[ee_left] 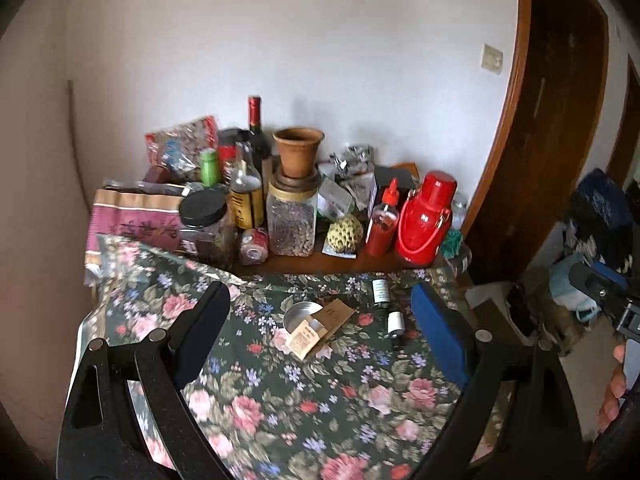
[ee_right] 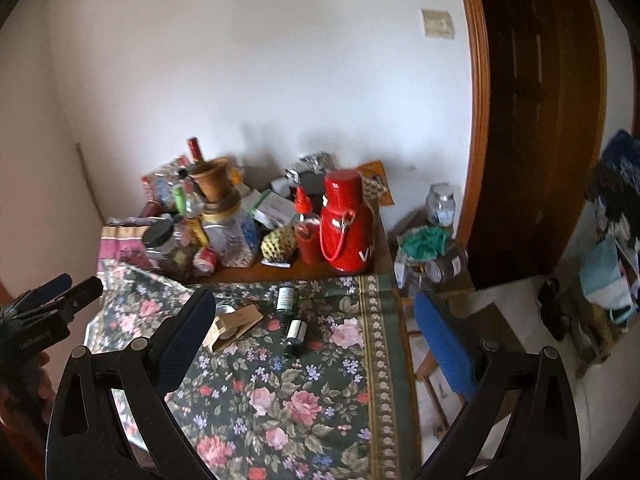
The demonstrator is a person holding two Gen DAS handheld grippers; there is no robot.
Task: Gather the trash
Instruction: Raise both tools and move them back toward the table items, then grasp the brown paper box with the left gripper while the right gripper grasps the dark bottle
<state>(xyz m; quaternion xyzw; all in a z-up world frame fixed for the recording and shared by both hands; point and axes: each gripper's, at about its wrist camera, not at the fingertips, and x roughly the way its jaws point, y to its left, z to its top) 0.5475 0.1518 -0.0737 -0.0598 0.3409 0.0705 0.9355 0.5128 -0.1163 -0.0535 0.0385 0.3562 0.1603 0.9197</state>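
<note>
Looking along the left gripper (ee_left: 320,328), nothing had been collected yet: its fingers (ee_left: 204,320) stood wide and empty above the floral cloth (ee_left: 304,408) on the desk (ee_left: 320,266), angled down toward the trash, a cardboard packet (ee_left: 316,330) lying on a small tin (ee_left: 298,316) beside two small bottles (ee_left: 382,292).

From the right wrist, the right gripper (ee_right: 316,328) also gaped wide, holding nothing, tilted down over the same cloth, with the packet near its left finger (ee_right: 186,336).
</note>
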